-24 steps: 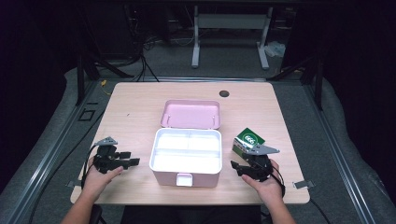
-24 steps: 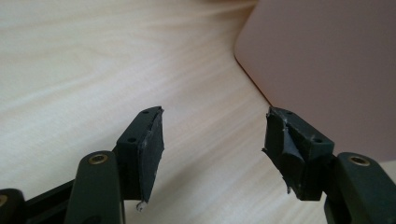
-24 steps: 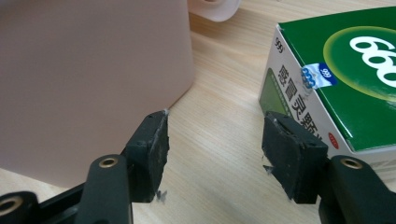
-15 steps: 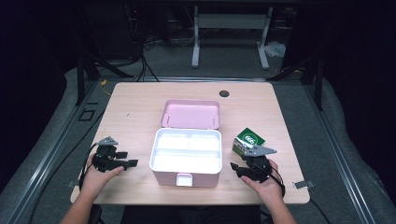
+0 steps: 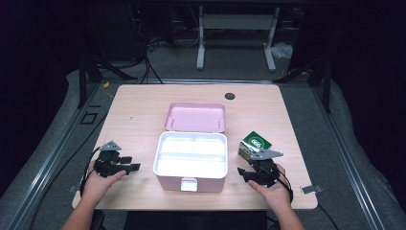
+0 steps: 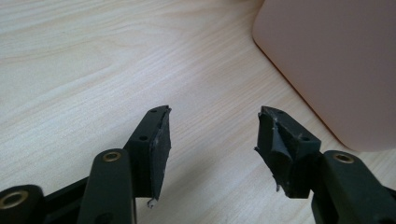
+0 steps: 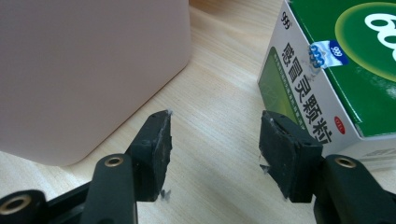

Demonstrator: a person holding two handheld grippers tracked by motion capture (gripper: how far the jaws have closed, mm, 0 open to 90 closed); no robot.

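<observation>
A pink box sits open on the worktop between both tools. The left hand-held gripper rests beside its left wall, jaws apart and empty. The right hand-held gripper, likewise spread and empty, points between the box and a green carton just ahead to its right.

Table brightly lit, surroundings dark; close views sharp, softly shadowed.

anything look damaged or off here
Mostly tidy. The pads on the right gripper's fingers and the left gripper's fingers look frayed, with torn edges. The green medicine box sits askew beside the open pink case.
</observation>
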